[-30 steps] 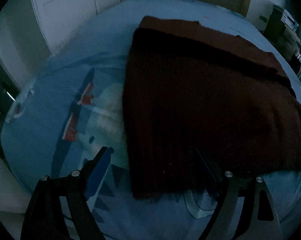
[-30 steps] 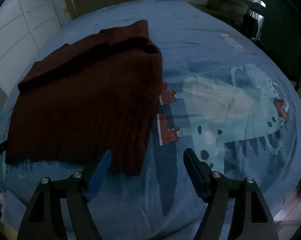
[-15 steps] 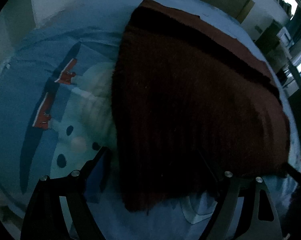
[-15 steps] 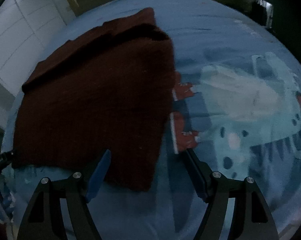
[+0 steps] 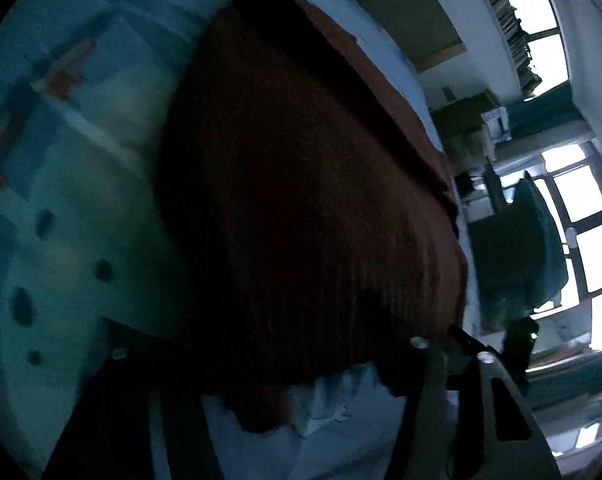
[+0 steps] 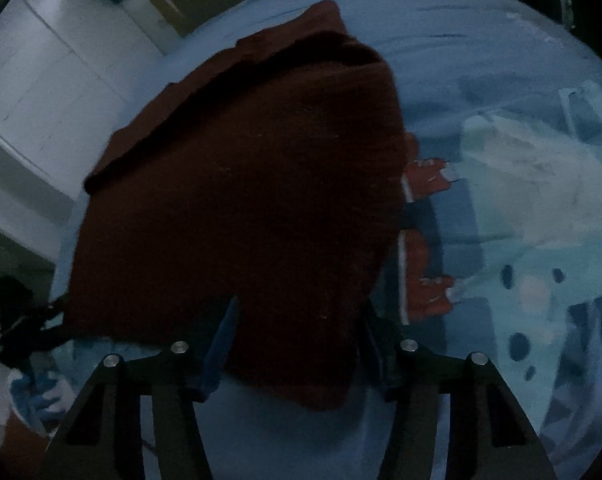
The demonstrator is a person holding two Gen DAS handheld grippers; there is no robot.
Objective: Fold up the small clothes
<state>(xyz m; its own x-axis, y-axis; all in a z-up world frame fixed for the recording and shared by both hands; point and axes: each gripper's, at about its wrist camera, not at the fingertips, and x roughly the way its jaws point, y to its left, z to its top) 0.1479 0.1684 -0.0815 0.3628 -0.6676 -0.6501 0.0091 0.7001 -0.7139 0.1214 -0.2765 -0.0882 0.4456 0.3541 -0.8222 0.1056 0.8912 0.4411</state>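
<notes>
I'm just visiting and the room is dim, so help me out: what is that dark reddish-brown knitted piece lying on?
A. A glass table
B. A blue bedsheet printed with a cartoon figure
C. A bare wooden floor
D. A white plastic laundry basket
B: the knitted garment lies flat on a blue bedsheet whose pale cartoon figure with dark spots and red shoes shows beside it.

sweater (image 6: 237,208) | dark maroon ribbed knit | folded, flat on bed
</notes>
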